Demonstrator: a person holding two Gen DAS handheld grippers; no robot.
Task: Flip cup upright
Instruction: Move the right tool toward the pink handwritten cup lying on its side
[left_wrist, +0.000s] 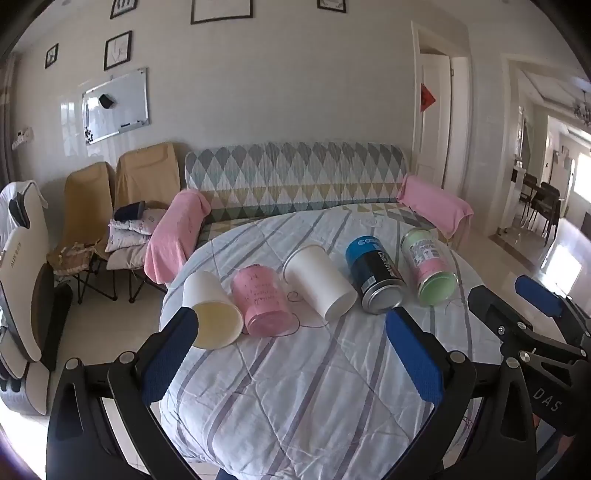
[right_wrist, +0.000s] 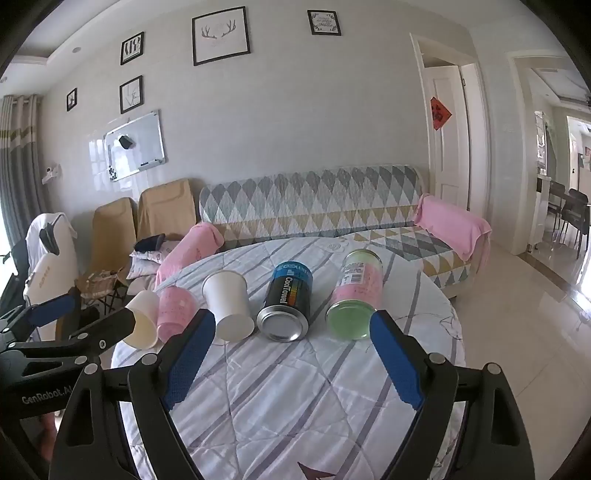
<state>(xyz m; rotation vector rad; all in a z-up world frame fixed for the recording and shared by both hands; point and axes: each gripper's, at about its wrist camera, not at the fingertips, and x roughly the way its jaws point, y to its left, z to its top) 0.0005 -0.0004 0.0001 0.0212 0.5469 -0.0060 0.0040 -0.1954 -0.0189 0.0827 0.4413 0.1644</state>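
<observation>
Several containers lie on their sides in a row on the round table (left_wrist: 295, 398) with a striped cloth: a white paper cup (left_wrist: 212, 308) at the left, a pink cup (left_wrist: 264, 301), a second white paper cup (left_wrist: 319, 286), a blue and black can (left_wrist: 375, 278) and a green and pink jar (left_wrist: 430, 271). The right wrist view shows the same row: left cup (right_wrist: 142, 319), pink cup (right_wrist: 173, 312), white cup (right_wrist: 229, 304), can (right_wrist: 288, 301), jar (right_wrist: 354, 293). My left gripper (left_wrist: 291, 332) is open and empty, just short of the row. My right gripper (right_wrist: 291, 332) is open and empty, near the can.
A sofa (left_wrist: 295, 177) with a diamond-pattern cover and pink towels on its arms stands behind the table. Folding chairs (left_wrist: 122, 206) with cushions stand at the left. A doorway (left_wrist: 439, 110) and tiled floor lie to the right. The right gripper (left_wrist: 532, 306) shows in the left wrist view.
</observation>
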